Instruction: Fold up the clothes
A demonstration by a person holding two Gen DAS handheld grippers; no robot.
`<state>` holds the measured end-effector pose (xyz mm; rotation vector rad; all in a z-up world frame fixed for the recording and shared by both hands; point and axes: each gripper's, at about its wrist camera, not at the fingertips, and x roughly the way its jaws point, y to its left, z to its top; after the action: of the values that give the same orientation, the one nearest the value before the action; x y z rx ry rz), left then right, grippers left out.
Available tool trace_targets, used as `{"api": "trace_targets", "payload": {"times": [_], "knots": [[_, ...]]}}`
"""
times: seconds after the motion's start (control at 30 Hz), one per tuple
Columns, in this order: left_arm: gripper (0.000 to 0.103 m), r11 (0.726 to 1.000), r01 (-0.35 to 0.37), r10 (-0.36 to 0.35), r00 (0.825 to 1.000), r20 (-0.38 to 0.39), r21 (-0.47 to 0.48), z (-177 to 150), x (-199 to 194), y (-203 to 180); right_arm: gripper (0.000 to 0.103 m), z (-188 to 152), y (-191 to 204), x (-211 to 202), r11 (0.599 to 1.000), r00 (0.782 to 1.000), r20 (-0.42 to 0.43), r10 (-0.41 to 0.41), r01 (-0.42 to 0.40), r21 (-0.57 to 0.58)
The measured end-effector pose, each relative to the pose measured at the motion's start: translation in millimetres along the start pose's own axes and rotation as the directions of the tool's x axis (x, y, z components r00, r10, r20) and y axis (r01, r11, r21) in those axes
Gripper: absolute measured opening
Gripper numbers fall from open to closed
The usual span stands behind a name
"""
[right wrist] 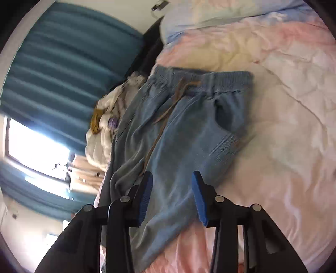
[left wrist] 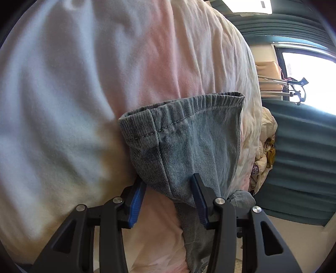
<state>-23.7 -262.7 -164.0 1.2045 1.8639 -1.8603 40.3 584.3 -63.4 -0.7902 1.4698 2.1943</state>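
Observation:
Light blue denim trousers (right wrist: 189, 117) with an elastic waistband and a brown drawstring lie on a pastel pink and white duvet (right wrist: 283, 130). My right gripper (right wrist: 172, 178) is open and empty, its blue pads just above the trousers' leg. In the left wrist view a folded-over hem of a trouser leg (left wrist: 184, 130) lies on the duvet (left wrist: 84, 84). My left gripper (left wrist: 168, 184) has its jaws apart around this denim; the cloth sits between the pads and I cannot tell if they press it.
A pile of cream clothes (right wrist: 109, 117) lies beside the trousers at the bed's edge; it also shows in the left wrist view (left wrist: 266, 147). Teal curtains (right wrist: 63, 63) and a bright window (right wrist: 35, 147) stand beyond the bed. A pillow (right wrist: 210, 14) lies at the head.

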Motion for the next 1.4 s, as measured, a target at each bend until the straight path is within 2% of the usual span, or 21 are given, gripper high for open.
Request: {"api": "trace_targets", "payload": {"times": [0.1, 0.23, 0.33, 0.37, 0.4, 0.47, 0.53, 0.57, 0.63, 0.67, 0.7, 0.73, 0.83, 0.9, 0.97, 1.03, 1.13, 1.2, 1.3, 1.4], "knots": [[0.045, 0.999, 0.049, -0.05, 0.998, -0.033, -0.014, 1, 8, -2, 0.044, 24, -33, 12, 0.993, 0.996, 0.017, -0.087, 0.085, 0.082], [0.038, 0.997, 0.065, -0.064, 0.998, -0.029, 0.034, -3, 9, -15, 0.044, 48, -66, 46, 0.981, 0.988, -0.047, -0.149, 0.154, 0.117], [0.03, 0.996, 0.066, -0.065, 0.998, -0.006, 0.063, -4, 7, -23, 0.044, 59, -75, 68, 0.985, 0.99, -0.059, -0.127, 0.133, 0.108], [0.022, 0.995, 0.07, -0.071, 0.998, 0.0, 0.074, -4, 7, -26, 0.044, 63, -78, 76, 0.987, 0.991, -0.062, -0.117, 0.123, 0.105], [0.018, 0.993, 0.074, -0.076, 0.997, 0.012, 0.09, -3, 6, -28, 0.044, 67, -80, 83, 0.988, 0.992, -0.065, -0.106, 0.112, 0.102], [0.015, 0.988, 0.094, -0.1, 0.994, 0.041, 0.123, -5, 1, -37, 0.044, 73, -87, 96, 0.989, 0.994, -0.069, -0.088, 0.095, 0.117], [0.015, 0.971, 0.142, -0.158, 0.985, 0.068, 0.191, -9, -3, -53, 0.043, 77, -98, 105, 0.98, 0.995, -0.068, -0.077, 0.088, 0.178], [0.014, 0.956, 0.173, -0.196, 0.977, 0.079, 0.235, -12, -7, -63, 0.041, 79, -100, 108, 0.978, 0.995, -0.068, -0.076, 0.087, 0.188], [0.014, 0.928, 0.253, -0.287, 0.953, 0.092, 0.274, -16, -15, -75, 0.016, 85, -92, 108, 0.985, 0.994, -0.057, -0.092, 0.099, 0.144], [0.013, 0.914, 0.285, -0.325, 0.941, 0.099, 0.288, -18, -20, -79, 0.014, 88, -85, 107, 0.987, 0.993, -0.05, -0.109, 0.114, 0.112], [0.013, 0.912, 0.264, -0.314, 0.942, 0.121, 0.313, -21, -24, -83, 0.007, 91, -78, 103, 0.99, 0.993, -0.032, -0.109, 0.112, 0.086], [0.013, 0.91, 0.244, -0.305, 0.942, 0.142, 0.336, -24, -28, -87, 0.006, 93, -69, 98, 0.993, 0.995, -0.008, -0.098, 0.099, 0.063], [0.012, 0.915, 0.237, -0.29, 0.948, 0.127, 0.326, -27, -32, -82, 0.004, 103, -37, 71, 0.998, 0.995, 0.093, -0.047, 0.05, -0.034], [0.012, 0.937, 0.197, -0.242, 0.962, 0.129, 0.29, -30, -37, -73, 0.004, 109, -23, 54, 0.997, 0.99, 0.138, -0.02, 0.031, -0.076], [0.012, 0.964, 0.091, -0.132, 0.98, 0.151, 0.251, -32, -37, -62, 0.004, 114, -15, 41, 0.994, 0.987, 0.163, -0.004, 0.021, -0.103], [0.012, 0.979, -0.004, -0.027, 0.988, 0.15, 0.202, -33, -34, -49, 0.004, 113, -23, 43, 0.994, 0.988, 0.149, -0.036, 0.051, -0.1], [0.012, 0.988, -0.097, 0.085, 0.991, 0.104, 0.121, -33, -20, -29, 0.004, 105, -48, 60, 0.991, 0.989, 0.105, -0.108, 0.115, -0.065], [0.012, 0.983, -0.124, 0.111, 0.989, 0.099, 0.133, -34, -17, -26, 0.004, 96, -73, 75, 0.987, 0.986, 0.058, -0.159, 0.16, -0.015], [0.012, 0.97, -0.151, 0.13, 0.985, 0.118, 0.19, -40, -20, -32, 0.004, 89, -108, 88, 0.989, 0.992, 0.041, -0.119, 0.115, 0.096], [0.013, 0.946, -0.196, 0.164, 0.976, 0.142, 0.258, -45, -21, -41, 0.004, 88, -99, 89, 0.989, 0.988, 0.058, -0.144, 0.142, 0.036]]}}
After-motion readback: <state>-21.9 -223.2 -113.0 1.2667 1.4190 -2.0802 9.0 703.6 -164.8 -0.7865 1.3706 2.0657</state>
